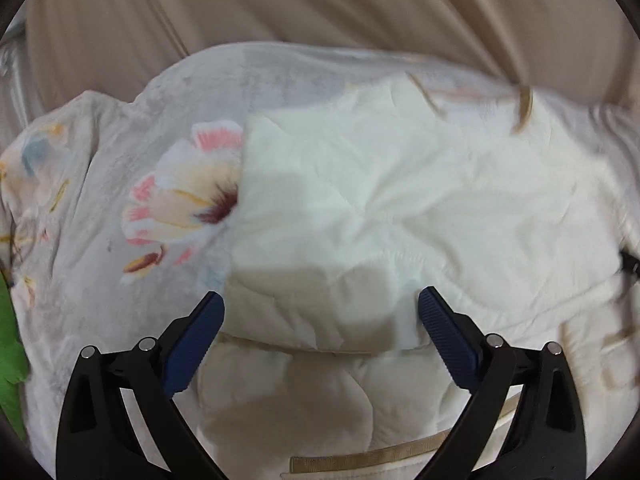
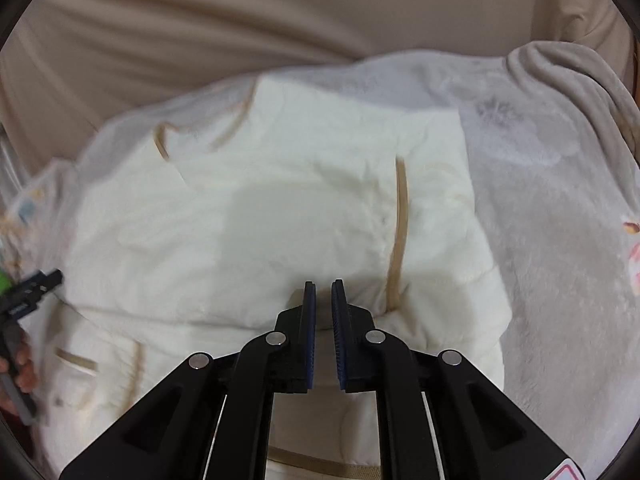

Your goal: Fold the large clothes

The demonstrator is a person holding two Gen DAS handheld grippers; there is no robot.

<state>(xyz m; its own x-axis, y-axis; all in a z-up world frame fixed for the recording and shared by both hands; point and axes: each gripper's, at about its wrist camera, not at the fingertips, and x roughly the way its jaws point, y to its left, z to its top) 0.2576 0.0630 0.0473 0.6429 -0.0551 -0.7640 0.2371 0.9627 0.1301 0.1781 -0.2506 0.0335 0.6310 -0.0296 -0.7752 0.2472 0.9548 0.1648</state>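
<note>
A cream quilted garment (image 1: 400, 200) with tan trim lies folded on a pale flowered blanket (image 1: 100, 200). My left gripper (image 1: 320, 296) stands wide open just above the garment's near folded edge, with its blue pads on either side of the fold and not pressing on it. In the right wrist view the same garment (image 2: 240, 220) fills the middle, with a tan strip (image 2: 400, 232) running down it. My right gripper (image 2: 323, 286) is shut over the garment's near part, with only a thin slit between its pads and no cloth pinched there. The left gripper's body (image 2: 32, 292) shows at the left edge, held by a hand (image 2: 24, 376).
A beige sheet (image 1: 320, 8) stretches behind the blanket. The grey fleecy blanket (image 2: 560, 200) bunches up at the right. Something bright green (image 1: 10, 352) pokes in at the left edge.
</note>
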